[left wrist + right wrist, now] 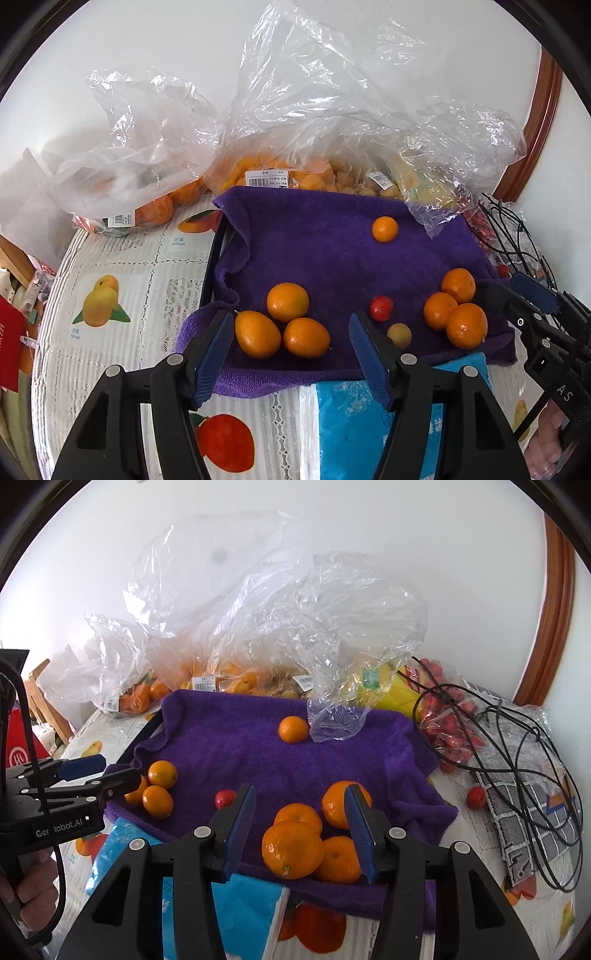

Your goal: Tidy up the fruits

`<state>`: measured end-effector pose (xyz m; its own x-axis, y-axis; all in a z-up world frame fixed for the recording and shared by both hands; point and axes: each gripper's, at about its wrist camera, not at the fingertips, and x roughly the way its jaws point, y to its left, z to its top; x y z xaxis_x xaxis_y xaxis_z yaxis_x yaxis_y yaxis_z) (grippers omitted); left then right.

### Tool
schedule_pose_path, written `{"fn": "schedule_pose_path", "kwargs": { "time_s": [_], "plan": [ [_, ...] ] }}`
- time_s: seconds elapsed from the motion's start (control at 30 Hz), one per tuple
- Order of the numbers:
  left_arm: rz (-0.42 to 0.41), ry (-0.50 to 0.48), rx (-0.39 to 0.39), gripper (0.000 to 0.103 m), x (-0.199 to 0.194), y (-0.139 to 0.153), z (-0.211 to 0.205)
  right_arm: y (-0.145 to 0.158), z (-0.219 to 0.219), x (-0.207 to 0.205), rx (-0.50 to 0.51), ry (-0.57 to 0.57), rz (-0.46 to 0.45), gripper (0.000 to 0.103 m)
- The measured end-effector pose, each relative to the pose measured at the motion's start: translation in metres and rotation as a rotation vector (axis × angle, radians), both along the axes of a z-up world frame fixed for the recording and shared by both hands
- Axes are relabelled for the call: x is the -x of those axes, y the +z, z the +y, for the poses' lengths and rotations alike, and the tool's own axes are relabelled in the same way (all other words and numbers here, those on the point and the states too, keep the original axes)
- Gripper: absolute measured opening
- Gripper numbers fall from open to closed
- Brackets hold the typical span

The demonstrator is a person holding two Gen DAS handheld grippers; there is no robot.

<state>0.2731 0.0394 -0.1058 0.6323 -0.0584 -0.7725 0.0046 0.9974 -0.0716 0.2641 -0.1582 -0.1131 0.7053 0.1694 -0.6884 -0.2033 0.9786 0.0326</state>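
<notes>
- Your left gripper (288, 354) has its blue ribbed fingers (214, 354) apart, empty, over glossy oval kumquats (284, 321).
- Your right gripper (301, 827) is likewise parted above dimpled round mandarins (293, 849) on the fuzzy purple towel (258, 746).

Loose oranges lie on a purple towel (332, 254): three touching at left (287, 320), a cluster at right (295, 849), one alone at the back (385, 229). A small red fruit (381, 308) lies between.

Orange fruits (287, 302) on purple towel (332, 251)
</notes>
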Motion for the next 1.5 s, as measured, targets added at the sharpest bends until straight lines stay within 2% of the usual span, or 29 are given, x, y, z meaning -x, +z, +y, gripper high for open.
{"fn": "schedule_pose_path", "kwargs": {
  "time_s": [0.17, 0.27, 0.4, 0.57, 0.8, 0.83, 0.87, 0.93, 1.1, 1.33, 1.5],
  "plan": [
    [-0.027, 0.001, -0.010, 0.068, 0.028, 0.016, -0.003, 0.019, -0.006, 0.025, 0.002, -0.045, -0.021, 0.055],
    [-0.034, -0.004, -0.006, 0.072, 0.048, 0.025, -0.005, 0.029, -0.011, 0.043, 0.000, -0.065, -0.025, 0.056],
    [-0.076, 0.005, -0.042, 0.078, 0.076, 0.040, -0.010, 0.037, -0.018, 0.068, -0.015, -0.093, -0.025, 0.056],
    [-0.094, 0.006, -0.032, 0.081, 0.108, 0.050, -0.014, 0.047, -0.026, 0.095, -0.008, -0.120, -0.017, 0.057],
    [-0.135, -0.008, -0.016, 0.087, 0.162, 0.061, -0.024, 0.063, -0.041, 0.142, -0.047, -0.165, -0.037, 0.058],
    [-0.139, -0.011, -0.018, 0.088, 0.169, 0.061, -0.025, 0.065, -0.042, 0.151, -0.043, -0.172, -0.047, 0.062],
    [-0.144, -0.015, -0.019, 0.089, 0.175, 0.062, -0.027, 0.066, -0.043, 0.158, -0.040, -0.177, -0.056, 0.072],
    [-0.155, -0.017, -0.013, 0.092, 0.189, 0.064, -0.029, 0.068, -0.045, 0.172, -0.039, -0.183, -0.082, 0.084],
    [-0.164, -0.012, 0.008, 0.094, 0.216, 0.066, -0.031, 0.074, -0.046, 0.207, -0.003, -0.178, -0.122, 0.092],
    [-0.212, 0.012, -0.044, 0.096, 0.258, 0.081, -0.038, 0.076, -0.057, 0.245, -0.024, -0.174, -0.120, 0.101],
    [-0.246, 0.027, -0.043, 0.097, 0.279, 0.091, -0.044, 0.080, -0.066, 0.268, -0.031, -0.174, -0.132, 0.101]
  ]
}}
